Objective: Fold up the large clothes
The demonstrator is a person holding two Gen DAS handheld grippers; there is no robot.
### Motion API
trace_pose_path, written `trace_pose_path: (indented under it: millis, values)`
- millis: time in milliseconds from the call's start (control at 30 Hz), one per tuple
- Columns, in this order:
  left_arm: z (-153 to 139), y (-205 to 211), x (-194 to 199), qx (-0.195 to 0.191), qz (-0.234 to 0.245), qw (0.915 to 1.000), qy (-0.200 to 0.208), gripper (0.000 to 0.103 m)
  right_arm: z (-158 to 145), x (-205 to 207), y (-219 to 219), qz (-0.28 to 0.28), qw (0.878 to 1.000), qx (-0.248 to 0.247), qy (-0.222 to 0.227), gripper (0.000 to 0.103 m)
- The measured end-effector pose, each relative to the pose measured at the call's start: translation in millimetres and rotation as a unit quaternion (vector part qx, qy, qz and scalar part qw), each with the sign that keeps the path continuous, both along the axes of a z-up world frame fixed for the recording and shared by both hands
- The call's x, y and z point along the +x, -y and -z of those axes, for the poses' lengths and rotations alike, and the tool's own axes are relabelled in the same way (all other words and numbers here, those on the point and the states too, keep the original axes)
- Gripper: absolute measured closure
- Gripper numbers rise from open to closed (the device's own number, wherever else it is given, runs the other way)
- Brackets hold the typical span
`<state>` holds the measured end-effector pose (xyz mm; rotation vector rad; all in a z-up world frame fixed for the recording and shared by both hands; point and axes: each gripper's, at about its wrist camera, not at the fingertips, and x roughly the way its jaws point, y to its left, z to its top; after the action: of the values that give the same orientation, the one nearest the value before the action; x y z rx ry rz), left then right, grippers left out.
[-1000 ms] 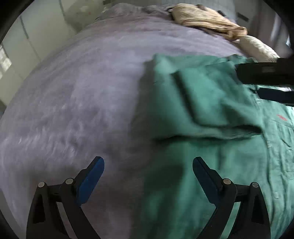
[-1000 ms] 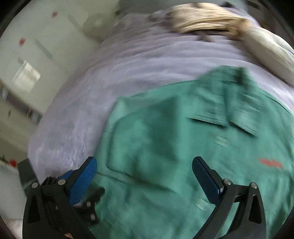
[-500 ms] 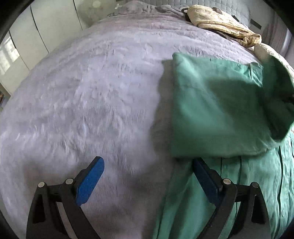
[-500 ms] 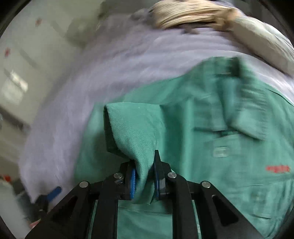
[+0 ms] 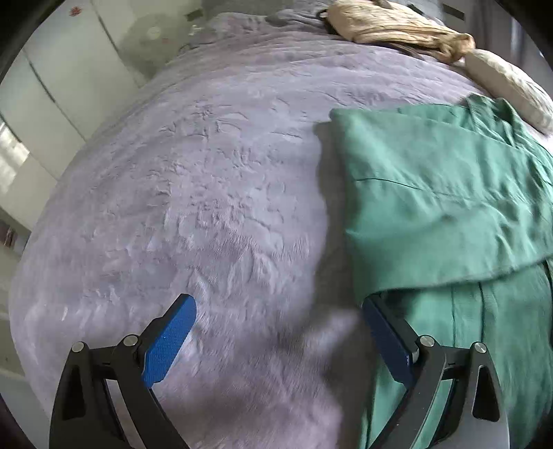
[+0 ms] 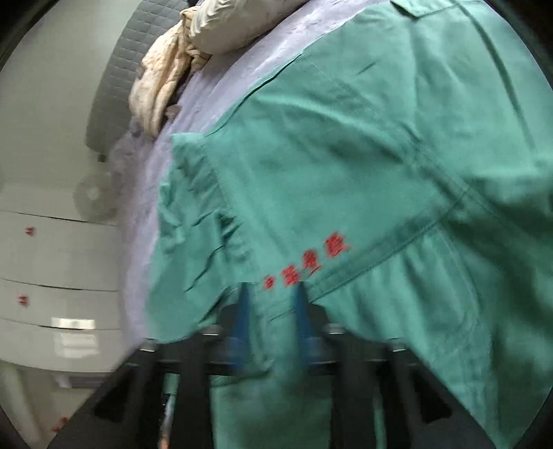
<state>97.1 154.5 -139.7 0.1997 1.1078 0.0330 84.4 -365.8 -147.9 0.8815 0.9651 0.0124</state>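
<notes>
A large green shirt [image 5: 432, 200] lies on a grey-lilac bedspread [image 5: 207, 172], its left side folded over onto the body. My left gripper [image 5: 280, 324] is open and empty, low over the bedspread, with its right finger [image 5: 387, 342] at the shirt's left edge. In the right wrist view the shirt [image 6: 345, 155] fills the frame, with red embroidered characters [image 6: 307, 262] on its chest. My right gripper [image 6: 273, 311] has its blue pads a short way apart with green fabric lying between them; the view is blurred.
A crumpled beige garment [image 5: 397, 24] and a cream pillow [image 5: 508, 86] lie at the far end of the bed. White cupboards [image 5: 62, 79] stand to the left. A white drawer unit [image 6: 58, 276] shows at the left in the right wrist view.
My right gripper closed on the shirt's left sleeve and carried it across over the body; its pads now stand slightly apart. The left gripper stayed open and shifted along the shirt's left edge.
</notes>
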Motion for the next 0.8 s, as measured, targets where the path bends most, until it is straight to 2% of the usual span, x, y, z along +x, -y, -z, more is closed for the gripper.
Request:
trace_pose_path:
  millis: [33, 133, 167, 200, 233, 267, 300, 400, 433, 500, 600, 700, 800]
  values:
    - [-3.6, -1.6, -2.5, -0.002, 0.002, 1.0, -0.001, 0.006, -0.7, 0.9, -8.1, -0.014, 1.0, 0.002, 0.006, 0.026]
    - [-8.8, -4.3, -1.4, -0.01, -0.01, 0.9999, -0.001, 0.006, 7.4, 13.4, -37.4, -0.066, 0.998, -0.015, -0.015, 0.025]
    - [-7.8, -3.2, 0.1, -0.013, -0.015, 0.9998, -0.003, 0.006, 9.6, 16.0, -43.9, -0.072, 0.997, -0.026, -0.022, 0.026]
    - [-4.8, 0.2, 2.7, -0.016, -0.018, 0.9997, -0.007, 0.006, 9.7, 18.9, -50.0, -0.077, 0.996, -0.045, -0.028, 0.032]
    - [-2.8, 4.3, 3.0, -0.016, -0.016, 0.9997, -0.008, 0.006, 7.5, 23.3, -55.3, -0.082, 0.994, -0.069, -0.031, 0.044]
    - [0.4, 10.9, 3.9, -0.014, -0.01, 0.9998, -0.007, 0.006, 4.9, 29.1, -62.0, -0.086, 0.991, -0.095, -0.039, 0.092]
    - [3.6, 17.5, 4.5, -0.003, -0.004, 1.0, -0.003, 0.006, 2.2, 31.1, -65.6, -0.086, 0.989, -0.11, -0.046, 0.095]
    - [13.1, 25.7, 4.8, 0.04, 0.001, 0.9992, 0.008, 0.006, -23.2, 28.5, -66.1, -0.086, 0.985, -0.151, -0.012, 0.095]
    - [15.3, 22.9, 5.2, 0.038, -0.001, 0.9992, 0.006, 0.006, -31.3, 28.2, -64.1, -0.084, 0.981, -0.175, -0.001, 0.095]
    - [18.4, 14.5, 6.3, 0.022, -0.007, 0.9997, -0.006, 0.006, -30.2, 28.8, -53.6, -0.082, 0.98, -0.183, -0.011, 0.095]
    - [13.0, 1.1, 2.8, 0.045, -0.024, 0.9987, 0.0, 0.006, -6.2, 28.5, -34.8, -0.071, 0.98, -0.178, -0.047, 0.095]
    - [-0.2, -18.0, 3.2, 0.019, -0.048, 0.9986, 0.001, 0.006, 3.9, 18.1, -23.6, -0.049, 0.989, -0.135, -0.039, 0.095]
    - [-14.3, -23.5, 12.5, -0.024, -0.054, 0.9982, 0.01, 0.006, 4.3, 16.8, -22.7, -0.045, 0.989, -0.132, -0.039, 0.095]
